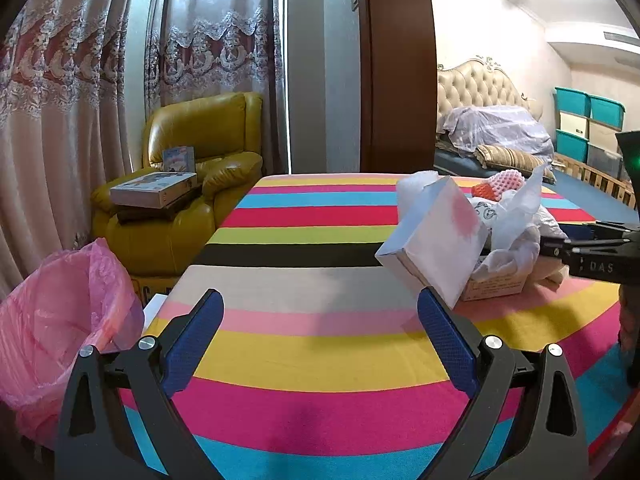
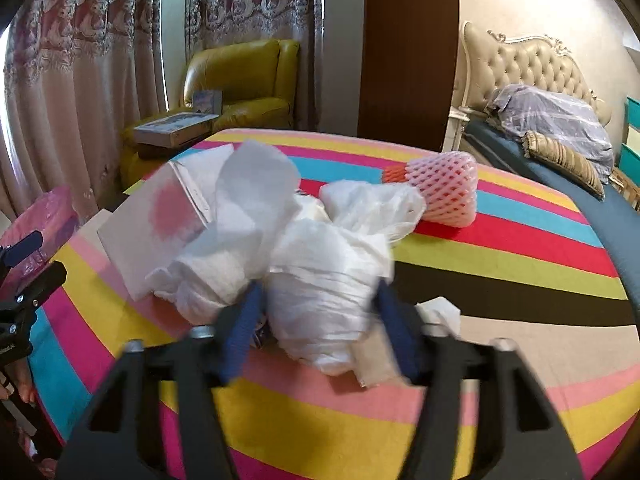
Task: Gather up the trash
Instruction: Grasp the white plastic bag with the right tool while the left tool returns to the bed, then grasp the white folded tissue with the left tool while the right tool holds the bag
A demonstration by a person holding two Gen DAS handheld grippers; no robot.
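Presently, right gripper (image 2: 318, 312) at frame centre, jaws closed around crumpled white tissue (image 2: 320, 280) in the trash pile on the striped table (image 2: 360, 420), left gripper (image 1: 320, 328) spread wide, holding nothing, pink-lined bin (image 1: 60, 320) lower left.

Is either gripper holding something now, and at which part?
The left gripper is open and holds nothing. The right gripper has its fingers around the white crumpled paper, at its near end; a firm hold cannot be told.

Home bedroom: tufted-headboard bed (image 1: 476, 84), lace curtains (image 1: 80, 60), yellow armchair (image 1: 208, 132).
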